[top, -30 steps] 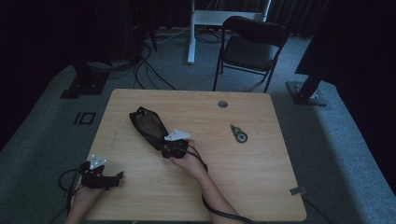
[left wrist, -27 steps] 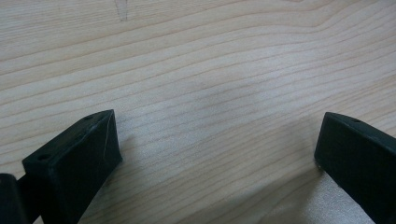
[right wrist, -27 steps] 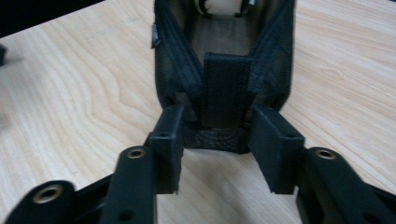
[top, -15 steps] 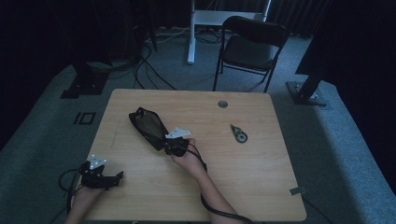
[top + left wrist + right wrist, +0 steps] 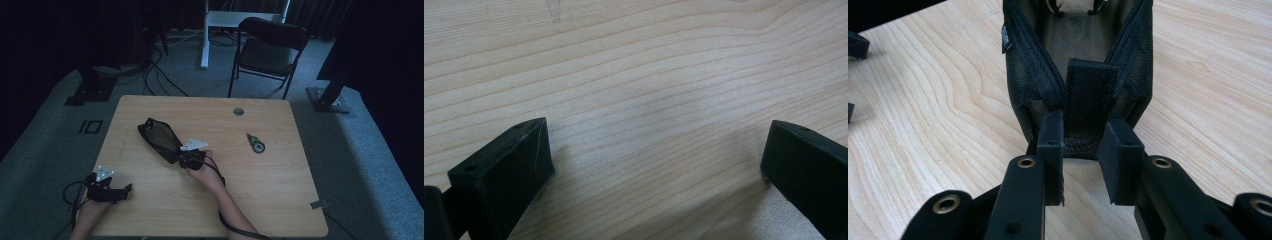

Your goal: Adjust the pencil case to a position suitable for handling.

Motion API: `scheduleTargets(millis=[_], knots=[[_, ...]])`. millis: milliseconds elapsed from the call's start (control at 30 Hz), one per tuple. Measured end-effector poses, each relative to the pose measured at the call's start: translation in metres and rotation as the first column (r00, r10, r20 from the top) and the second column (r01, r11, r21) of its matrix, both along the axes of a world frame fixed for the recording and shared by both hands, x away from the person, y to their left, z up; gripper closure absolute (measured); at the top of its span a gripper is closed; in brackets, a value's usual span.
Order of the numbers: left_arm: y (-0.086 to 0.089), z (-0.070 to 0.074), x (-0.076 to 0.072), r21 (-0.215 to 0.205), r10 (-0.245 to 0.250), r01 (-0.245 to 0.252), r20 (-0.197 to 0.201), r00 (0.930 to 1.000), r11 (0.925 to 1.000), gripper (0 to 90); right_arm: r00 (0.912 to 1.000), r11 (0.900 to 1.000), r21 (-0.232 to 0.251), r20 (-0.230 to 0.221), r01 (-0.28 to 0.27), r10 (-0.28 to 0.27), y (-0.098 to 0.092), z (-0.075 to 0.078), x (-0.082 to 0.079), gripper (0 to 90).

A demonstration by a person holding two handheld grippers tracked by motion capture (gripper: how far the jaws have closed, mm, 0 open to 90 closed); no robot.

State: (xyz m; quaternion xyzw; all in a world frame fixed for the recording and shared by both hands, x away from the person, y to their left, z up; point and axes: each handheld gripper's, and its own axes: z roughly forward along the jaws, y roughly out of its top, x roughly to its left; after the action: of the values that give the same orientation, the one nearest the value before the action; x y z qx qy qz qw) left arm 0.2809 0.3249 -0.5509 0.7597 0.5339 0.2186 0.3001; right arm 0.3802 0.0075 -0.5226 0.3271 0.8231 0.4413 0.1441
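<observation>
Mesh pouch (image 5: 1078,65) lies open-mouthed, its end tab pinched between the right tool (image 5: 1083,150) jaws; left tool (image 5: 654,165) spread

High view dim, dark surroundings — soft focus; both gripper views bright, table (image 5: 649,90) grain sharp (jaws' near ends blurred).

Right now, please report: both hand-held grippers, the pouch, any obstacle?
Left hand-held gripper open over bare table. Right hand-held gripper closing on the black mesh pouch end tab. Small tool lies apart.
</observation>
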Motion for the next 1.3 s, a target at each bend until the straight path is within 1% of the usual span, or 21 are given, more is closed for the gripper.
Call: scheduleTargets(millis=[367,433,467,633,667,733,767,867,900,933,967,1000,1067,1100,1167,1200,1267,1300], knots=[[0.0,0.0,0.0,0.0,0.0,0.0,0.0,1.0,1.0,0.1,1.0,1.0,0.003,-0.002,-0.002,0.002,-0.015,0.002,-0.005,72.8],[0.0,0.0,0.0,0.0,0.0,0.0,0.0,1.0,1.0,0.1,1.0,1.0,0.01,0.0,0.005,-0.005,-0.022,0.002,-0.007,72.9],[0.0,0.0,0.0,0.0,0.0,0.0,0.0,1.0,1.0,0.1,1.0,1.0,0.01,0.0,0.005,-0.005,-0.022,0.002,-0.007,72.9],[0.0,0.0,0.0,0.0,0.0,0.0,0.0,1.0,1.0,0.1,0.9999,1.0,0.004,0.001,0.014,-0.014,-0.035,0.002,-0.011,72.8],[0.0,0.0,0.0,0.0,0.0,0.0,0.0,1.0,1.0,0.1,0.9999,1.0,0.004,0.001,0.014,-0.014,-0.035,0.002,-0.011,72.8],[0.0,0.0,0.0,0.0,0.0,0.0,0.0,1.0,1.0,0.1,0.9997,1.0,0.002,0.001,0.023,-0.023,-0.044,0.0,-0.013,72.8],[0.0,0.0,0.0,0.0,0.0,0.0,0.0,1.0,1.0,0.1,0.9997,1.0,0.002,0.001,0.023,-0.023,-0.044,0.0,-0.013,72.8],[0.0,0.0,0.0,0.0,0.0,0.0,0.0,1.0,1.0,0.1,0.9995,0.999,0.004,0.003,0.032,-0.032,-0.054,-0.001,-0.016,72.8],[0.0,0.0,0.0,0.0,0.0,0.0,0.0,1.0,1.0,0.1,0.9993,0.999,0.001,0.002,0.037,-0.037,-0.06,0.0,-0.018,72.8],[0.0,0.0,0.0,0.0,0.0,0.0,0.0,1.0,1.0,0.1,0.9993,0.999,0.001,0.002,0.037,-0.037,-0.06,0.0,-0.018,72.8],[0.0,0.0,0.0,0.0,0.0,0.0,0.0,1.0,1.0,0.1,0.9991,0.999,-0.003,0.001,0.043,-0.043,-0.067,0.0,-0.019,72.9],[0.0,0.0,0.0,0.0,0.0,0.0,0.0,1.0,1.0,0.1,0.9991,0.999,-0.003,0.001,0.043,-0.043,-0.067,0.0,-0.019,72.9],[0.0,0.0,0.0,0.002,-0.001,0.001,-0.001,1.0,1.0,0.1,0.9982,0.998,0.002,0.001,0.059,-0.059,-0.074,0.0,-0.021,72.8],[0.0,0.0,0.0,0.002,-0.001,0.001,-0.001,1.0,1.0,0.1,0.9976,0.998,0.004,0.002,0.069,-0.069,-0.082,-0.001,-0.023,72.8],[0.0,0.0,0.0,0.002,-0.001,0.001,-0.001,1.0,1.0,0.1,0.9974,0.997,0.005,-0.001,0.072,-0.072,-0.085,-0.001,-0.024,72.8],[0.0,0.0,0.0,0.002,-0.001,0.001,-0.001,1.0,1.0,0.1,0.9964,0.996,0.002,0.003,0.084,-0.084,-0.092,-0.001,-0.025,72.8],[0.0,0.0,0.0,0.002,-0.001,0.001,-0.001,1.0,1.0,0.1,0.9963,0.996,0.0,0.002,0.086,-0.086,-0.095,-0.001,-0.026,72.8],[0.0,0.0,0.0,0.002,-0.001,0.001,-0.001,1.0,1.0,0.1,0.995,0.995,-0.003,0.005,0.099,-0.099,-0.101,0.0,-0.027,72.8]])
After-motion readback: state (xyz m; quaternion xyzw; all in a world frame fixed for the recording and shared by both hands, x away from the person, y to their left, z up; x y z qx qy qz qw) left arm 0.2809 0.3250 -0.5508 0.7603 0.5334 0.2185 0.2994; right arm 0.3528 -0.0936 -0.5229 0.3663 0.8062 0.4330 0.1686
